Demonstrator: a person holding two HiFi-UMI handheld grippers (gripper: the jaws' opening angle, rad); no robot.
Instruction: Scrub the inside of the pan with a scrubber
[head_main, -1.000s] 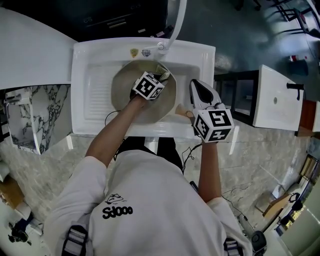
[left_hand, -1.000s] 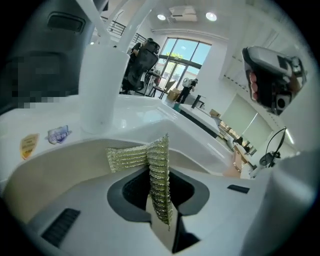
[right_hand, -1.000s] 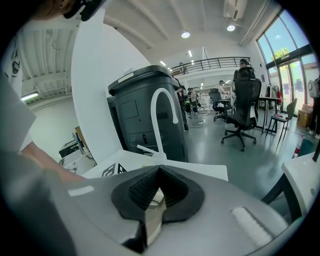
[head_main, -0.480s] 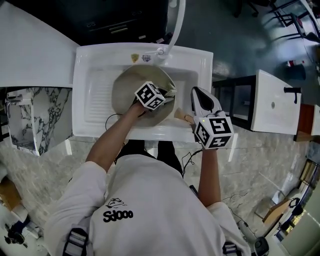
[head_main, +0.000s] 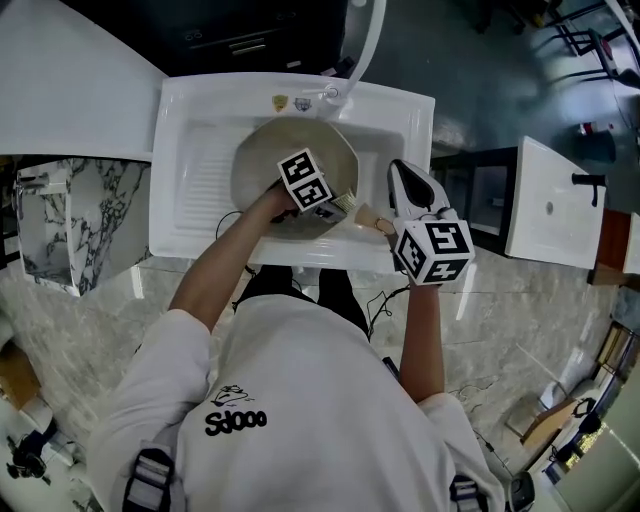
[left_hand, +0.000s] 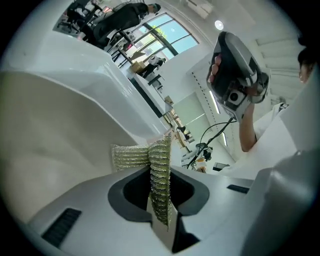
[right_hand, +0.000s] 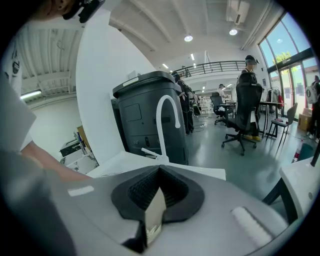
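Observation:
A beige pan (head_main: 270, 160) lies in the white sink (head_main: 190, 110). My left gripper (head_main: 338, 204) is inside the pan near its right rim, shut on a golden mesh scrubber (head_main: 346, 203). In the left gripper view the scrubber (left_hand: 156, 170) stands pinched between the jaws of the left gripper (left_hand: 159, 200), its free end against the pan's pale inner wall (left_hand: 50, 135). My right gripper (head_main: 390, 222) is shut on the pan's wooden handle (head_main: 366, 217) at the sink's near right corner. In the right gripper view the handle (right_hand: 154, 212) shows as a beige strip between the jaws of the right gripper (right_hand: 152, 200).
A white curved faucet (head_main: 365, 40) rises from the sink's far rim, also in the right gripper view as the faucet (right_hand: 167, 120). A marble panel (head_main: 50, 220) stands left of the sink and a white cabinet (head_main: 555, 200) to the right. A dark bin (right_hand: 150, 115) stands behind the sink.
My left gripper has drawn the scrubber from the pan's far right side toward its near right rim, closer to the handle. The right gripper stays on the handle.

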